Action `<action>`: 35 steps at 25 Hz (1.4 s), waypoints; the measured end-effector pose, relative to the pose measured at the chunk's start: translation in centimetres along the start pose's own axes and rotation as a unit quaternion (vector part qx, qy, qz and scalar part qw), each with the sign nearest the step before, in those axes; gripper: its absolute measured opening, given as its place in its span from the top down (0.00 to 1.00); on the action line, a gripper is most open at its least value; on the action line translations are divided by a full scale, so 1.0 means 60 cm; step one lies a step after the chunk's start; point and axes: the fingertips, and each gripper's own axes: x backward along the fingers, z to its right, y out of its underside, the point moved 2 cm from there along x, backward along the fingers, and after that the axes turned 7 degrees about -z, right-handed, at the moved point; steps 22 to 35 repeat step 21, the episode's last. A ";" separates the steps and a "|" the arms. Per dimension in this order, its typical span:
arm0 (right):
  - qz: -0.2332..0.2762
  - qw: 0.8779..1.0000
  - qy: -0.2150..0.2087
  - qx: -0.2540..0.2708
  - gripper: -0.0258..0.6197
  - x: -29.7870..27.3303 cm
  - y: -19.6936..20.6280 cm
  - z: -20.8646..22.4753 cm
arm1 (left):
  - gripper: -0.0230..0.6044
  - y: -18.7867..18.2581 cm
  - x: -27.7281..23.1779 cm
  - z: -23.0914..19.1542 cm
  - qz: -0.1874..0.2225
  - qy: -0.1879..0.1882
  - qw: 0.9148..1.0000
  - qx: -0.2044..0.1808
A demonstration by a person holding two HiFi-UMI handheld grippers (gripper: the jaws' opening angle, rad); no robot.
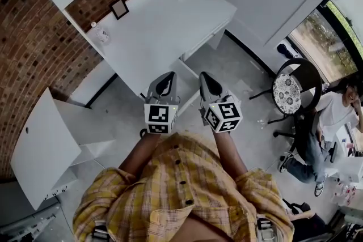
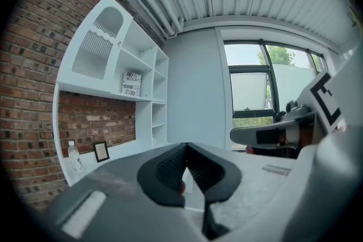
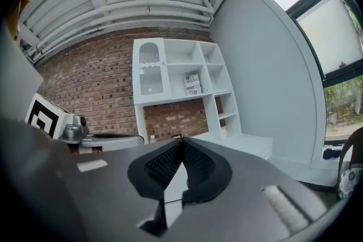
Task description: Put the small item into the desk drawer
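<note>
Visibility first: small item not identifiable in any view, so its axis and heading can't be read. Only a reddish speck (image 2: 182, 186) shows at the pad gap of the left gripper (image 2: 186, 145), behind the tips; can't tell what it is. Both have jaws together, the right gripper (image 3: 181, 140) with nothing visible between its pads. Ahead of the right gripper's tips: desk drawer (image 1: 201, 41) under the tabletop (image 1: 153, 25) edge, long axis along that edge. Whether it's open or closed is unclear.
</note>
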 end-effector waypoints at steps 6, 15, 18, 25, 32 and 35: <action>0.004 1.000 0.009 0.000 0.96 0.017 0.000 0.010 | 0.96 -0.005 0.008 0.012 0.007 0.003 1.000 0.004; 0.005 1.000 0.021 0.000 0.96 0.026 0.007 0.014 | 0.96 0.002 0.016 0.021 0.004 0.014 1.000 0.010; 0.003 1.000 0.021 0.002 0.96 0.027 0.011 0.018 | 0.96 -0.002 0.018 0.026 0.008 0.013 1.000 0.011; 0.002 1.000 0.020 0.005 0.96 0.028 0.012 0.024 | 0.96 -0.004 0.016 0.031 0.010 0.012 1.000 0.011; 0.002 1.000 0.020 0.005 0.96 0.028 0.012 0.024 | 0.96 -0.004 0.016 0.031 0.010 0.012 1.000 0.011; 0.002 1.000 0.020 0.005 0.96 0.028 0.012 0.024 | 0.96 -0.004 0.016 0.031 0.010 0.012 1.000 0.011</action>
